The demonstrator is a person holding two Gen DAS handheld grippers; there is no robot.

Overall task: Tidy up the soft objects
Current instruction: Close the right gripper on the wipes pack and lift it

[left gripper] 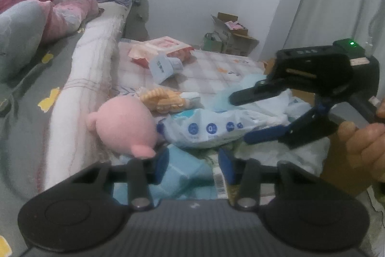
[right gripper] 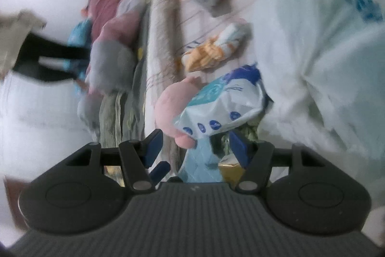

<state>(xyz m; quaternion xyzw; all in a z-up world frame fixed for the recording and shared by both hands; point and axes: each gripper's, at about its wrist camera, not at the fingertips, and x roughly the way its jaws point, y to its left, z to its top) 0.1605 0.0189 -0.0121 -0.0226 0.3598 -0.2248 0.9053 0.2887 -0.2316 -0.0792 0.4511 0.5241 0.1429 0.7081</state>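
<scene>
Step in hand: a pick among the soft clutter on the low quilted mattress (left gripper: 211, 69) is judged to be under way; nothing is yet gripped.
Left claw (left gripper: 193, 166): its blue pads are held apart, with the pale blue quilted soft pack (left gripper: 182, 172) lying between and below them, not pressed.
Right claw (left gripper: 237, 117): seen from the left wrist view with its fingers spread around the end of the crinkled white plastic pack printed with blue round icons (left gripper: 211, 129); no pinch is visible, and in its own blurred view the pads (right gripper: 237, 148) stand apart, though contact cannot be fully ruled out.
Task's things: the round pink plush toy with stubby ears (left gripper: 125, 127) is lodged against the bed's edge, touching the white pack; the tan knitted bundle (left gripper: 163, 100) lies just behind it.
Next move: a closing on the white pack's loose end is judged to be called for, with the plush left undisturbed.
Materials: the plush is matte and fuzzy; the pack is glossy, creased film; the blue pack is padded and yielding.
Elsewhere: a red and white flat packet (left gripper: 166, 49) rests further back.
</scene>
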